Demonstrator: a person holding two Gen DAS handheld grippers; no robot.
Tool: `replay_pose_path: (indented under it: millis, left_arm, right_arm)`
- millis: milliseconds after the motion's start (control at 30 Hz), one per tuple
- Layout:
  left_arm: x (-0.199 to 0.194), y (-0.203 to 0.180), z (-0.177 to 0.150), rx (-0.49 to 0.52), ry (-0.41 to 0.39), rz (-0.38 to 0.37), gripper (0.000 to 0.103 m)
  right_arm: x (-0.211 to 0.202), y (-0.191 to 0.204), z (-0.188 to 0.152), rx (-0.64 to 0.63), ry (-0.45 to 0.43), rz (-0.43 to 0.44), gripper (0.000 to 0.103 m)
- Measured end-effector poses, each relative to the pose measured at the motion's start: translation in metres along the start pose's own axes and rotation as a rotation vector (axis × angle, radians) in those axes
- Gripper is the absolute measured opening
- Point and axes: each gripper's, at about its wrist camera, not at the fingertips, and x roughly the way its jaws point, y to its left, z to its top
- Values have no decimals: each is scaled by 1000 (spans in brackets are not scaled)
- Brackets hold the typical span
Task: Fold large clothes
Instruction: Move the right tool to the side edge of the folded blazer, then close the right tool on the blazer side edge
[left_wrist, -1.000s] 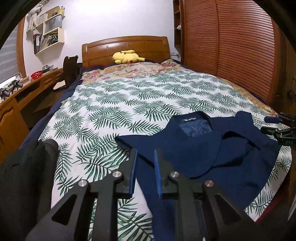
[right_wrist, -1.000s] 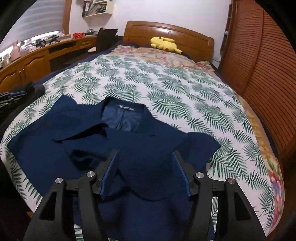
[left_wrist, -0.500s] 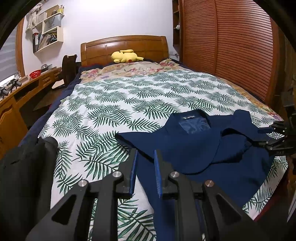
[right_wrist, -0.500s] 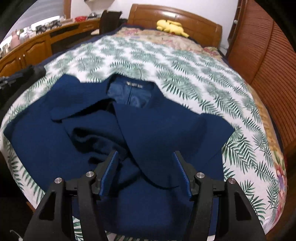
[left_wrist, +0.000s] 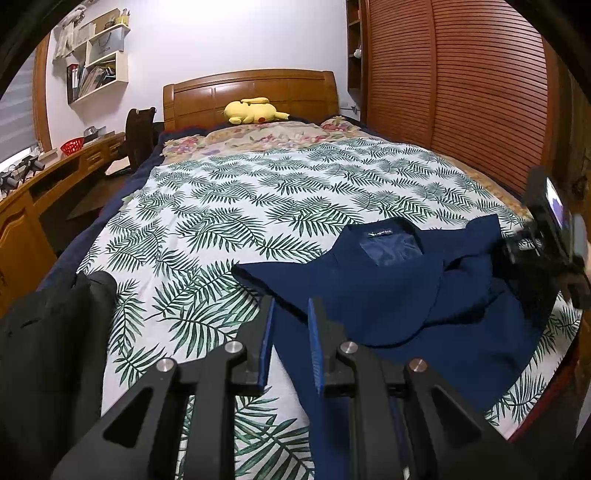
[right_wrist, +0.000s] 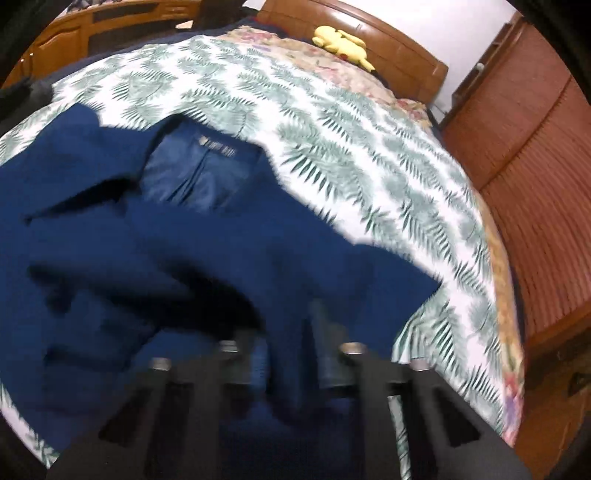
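Home bedroom: bed (left_wrist: 295, 192), wooden headboard (left_wrist: 251, 96), probably wardrobe (left_wrist: 461, 92).

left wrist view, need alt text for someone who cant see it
A navy blue jacket lies spread on a leaf-print bedspread, the left gripper slightly open over its edge. A yellow plush toy sits by the headboard.

**Navy on palm green**

The jacket (left_wrist: 373, 295) is dark navy, with a paler, shinier blue lining (right_wrist: 192, 173) at the collar. The bedspread (left_wrist: 240, 206) is white, printed with green palm fronds; the floral quilt (left_wrist: 266, 134) beyond it is beige with pink and purple flowers. The plush toy (left_wrist: 253, 110) is yellow. The headboard (left_wrist: 251, 90) and slatted wardrobe doors (left_wrist: 461, 92) are reddish-brown wood. The basket (left_wrist: 72, 146) is red. The left gripper (left_wrist: 290, 341) is black with blue pads.
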Motion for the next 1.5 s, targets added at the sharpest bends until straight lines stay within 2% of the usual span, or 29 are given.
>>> replay_pose_path:
  millis: [200, 300, 400, 433, 467, 500, 533, 567, 833, 967, 1233, 1500]
  left_arm:
    - [-1, 4, -1, -4, 4, 5, 15]
    - [-2, 7, -1, -7, 2, 7, 15]
    - [-1, 8, -2, -9, 2, 7, 15]
    - [-1, 9, -2, -9, 2, 8, 15]
    - [-2, 9, -2, -9, 2, 6, 15]
    - [-2, 9, -2, -10, 2, 6, 15]
    - [-2, 10, -3, -12, 1, 6, 15]
    - [-3, 10, -3, -13, 0, 7, 15]
    - [-6, 18, -3, -29, -11, 11, 15]
    - [-9, 19, -3, -36, -17, 15, 15]
    - [-10, 29, -5, -53, -17, 37, 15]
    - [-10, 37, -5, -71, -19, 47, 15]
  right_arm:
    - [5, -15, 61, 12, -69, -51, 8]
    - [4, -8, 85, -13, -106, -63, 8]
    - [7, 5, 102, -27, -97, -62, 10]
    - [8, 9, 105, -24, -96, -59, 17]
    - [7, 11, 108, -19, -95, -54, 31]
    - [8, 12, 110, -13, -95, -39, 39]
    - [8, 14, 111, -6, -92, -14, 54]
    - [7, 14, 111, 1, -95, 15, 59]
    - [-15, 36, 107, 21, -118, 117, 60]
    - [-29, 67, 99, -24, -144, 195, 60]
    - [-34, 132, 80, -91, -133, 353, 60]
    - [-28, 182, 66, -169, -83, 432, 60]
